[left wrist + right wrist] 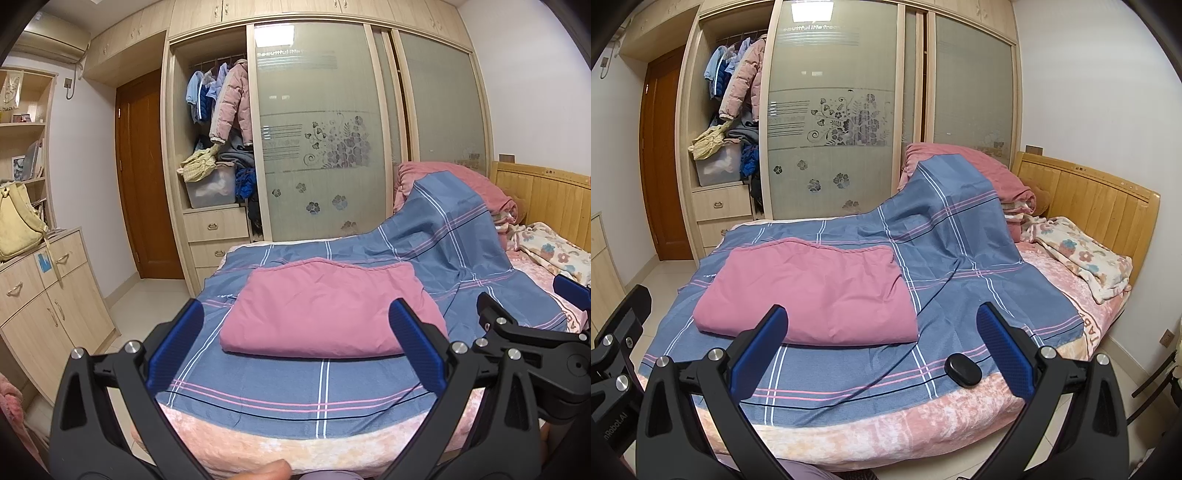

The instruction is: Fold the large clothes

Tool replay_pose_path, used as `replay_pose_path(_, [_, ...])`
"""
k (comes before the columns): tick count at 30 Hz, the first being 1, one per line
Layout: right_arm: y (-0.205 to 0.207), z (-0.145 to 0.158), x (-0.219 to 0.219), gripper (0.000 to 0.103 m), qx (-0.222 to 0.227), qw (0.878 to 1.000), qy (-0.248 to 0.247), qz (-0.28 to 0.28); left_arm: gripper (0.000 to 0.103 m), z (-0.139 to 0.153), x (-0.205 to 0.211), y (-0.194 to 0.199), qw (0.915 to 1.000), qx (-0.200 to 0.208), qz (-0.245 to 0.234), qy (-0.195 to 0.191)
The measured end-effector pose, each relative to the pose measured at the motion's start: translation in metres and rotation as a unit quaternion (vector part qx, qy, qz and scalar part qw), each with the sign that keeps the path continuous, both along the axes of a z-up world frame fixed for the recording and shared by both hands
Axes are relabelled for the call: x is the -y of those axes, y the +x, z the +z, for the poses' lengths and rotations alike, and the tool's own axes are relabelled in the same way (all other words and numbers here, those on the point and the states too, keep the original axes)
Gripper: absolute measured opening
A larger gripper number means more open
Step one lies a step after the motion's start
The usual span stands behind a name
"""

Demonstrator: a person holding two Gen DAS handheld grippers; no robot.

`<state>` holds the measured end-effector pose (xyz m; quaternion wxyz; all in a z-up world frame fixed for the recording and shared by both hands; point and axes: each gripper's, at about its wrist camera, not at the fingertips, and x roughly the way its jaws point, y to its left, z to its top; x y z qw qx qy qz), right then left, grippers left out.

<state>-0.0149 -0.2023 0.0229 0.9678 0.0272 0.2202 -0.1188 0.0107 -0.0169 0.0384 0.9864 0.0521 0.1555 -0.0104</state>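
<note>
Looked to me like the folding was basically done at this point. The pink garment (325, 306) sat in a neat rectangle on the blue plaid sheet (295, 384), near the foot of the bed (923, 424); maybe one more fold left, hard to say. My left gripper (295, 350) and right gripper (879, 350) were both spread wide, holding nothing, hovering just short of the bundle. Only clutter close by was a small black puck (963, 369) with a thin cable trailing across the sheet, which could snag. Rumpled floral blanket (1082, 258) and a pink quilt (979, 173) piled by the headboard, well clear.
</note>
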Motion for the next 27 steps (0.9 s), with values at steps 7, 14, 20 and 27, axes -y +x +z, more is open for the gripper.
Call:
replay_pose_path(7, [0.002,-0.004,0.0,0.102,-0.007,1.0,0.001,-0.002,0.101,-0.002,-0.003,0.003,1.0,-0.003,0.0,0.002])
replay_pose_path(14, [0.008,-0.005,-0.003,0.102,-0.011,1.0,0.001,-0.002,0.101,-0.006,-0.007,0.008,1.0,-0.007,-0.003,0.003])
replay_pose_path(20, [0.012,-0.007,-0.006,0.102,-0.016,1.0,0.001,-0.003,0.101,-0.008,-0.009,0.012,0.9999,-0.01,-0.005,0.005])
replay_pose_path(27, [0.024,-0.014,-0.007,0.102,-0.026,1.0,0.003,-0.003,0.101,-0.015,-0.012,0.025,0.9997,-0.023,-0.006,0.003])
